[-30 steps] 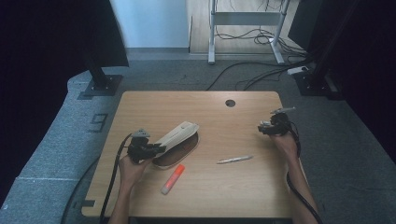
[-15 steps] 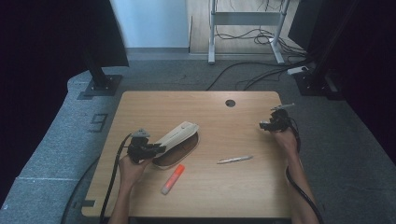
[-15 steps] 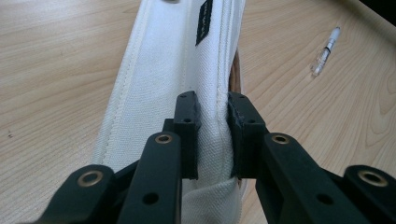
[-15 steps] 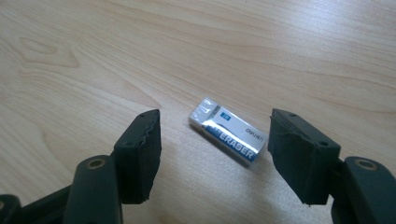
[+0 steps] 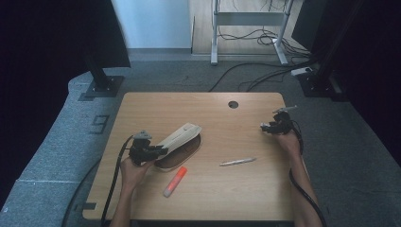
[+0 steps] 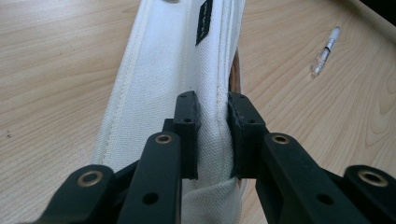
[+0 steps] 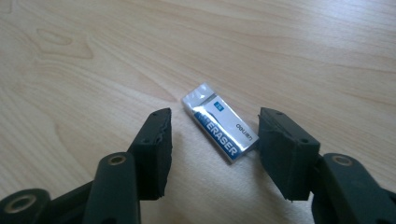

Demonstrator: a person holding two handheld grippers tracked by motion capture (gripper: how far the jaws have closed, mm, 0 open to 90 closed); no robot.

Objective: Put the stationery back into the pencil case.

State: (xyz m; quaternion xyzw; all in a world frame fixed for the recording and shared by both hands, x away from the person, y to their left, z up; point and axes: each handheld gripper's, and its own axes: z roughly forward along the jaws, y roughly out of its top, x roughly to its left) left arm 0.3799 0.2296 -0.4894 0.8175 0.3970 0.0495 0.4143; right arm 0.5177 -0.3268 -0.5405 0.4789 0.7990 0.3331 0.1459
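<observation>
- Tongs first: the right gripper (image 7: 212,135) stands half-wide around the eraser (image 7: 219,127), its jaws just now closing, pads not yet pressing — the eraser lies on the table (image 5: 246,194) between them.
- Eraser's long axis runs slantwise across the gap between the jaws, one corner almost at the right-hand pad (image 7: 280,149); the coming squeeze, I judge, would catch it corner to corner unless the wrist turns.
- Right hand (image 5: 287,141) is by far the nearer; the left is well apart from the eraser, across the table.
- Left gripper (image 6: 212,135) is clamped narrow on the white pencil case (image 6: 177,84), holding its flap up off the brown base (image 5: 182,156).
- Between eraser and case lies a pen (image 5: 238,161); an orange highlighter (image 5: 174,181) lies beyond it, just beside the case.
- Count: one eraser, one pen, one highlighter, one case, two grippers.
</observation>
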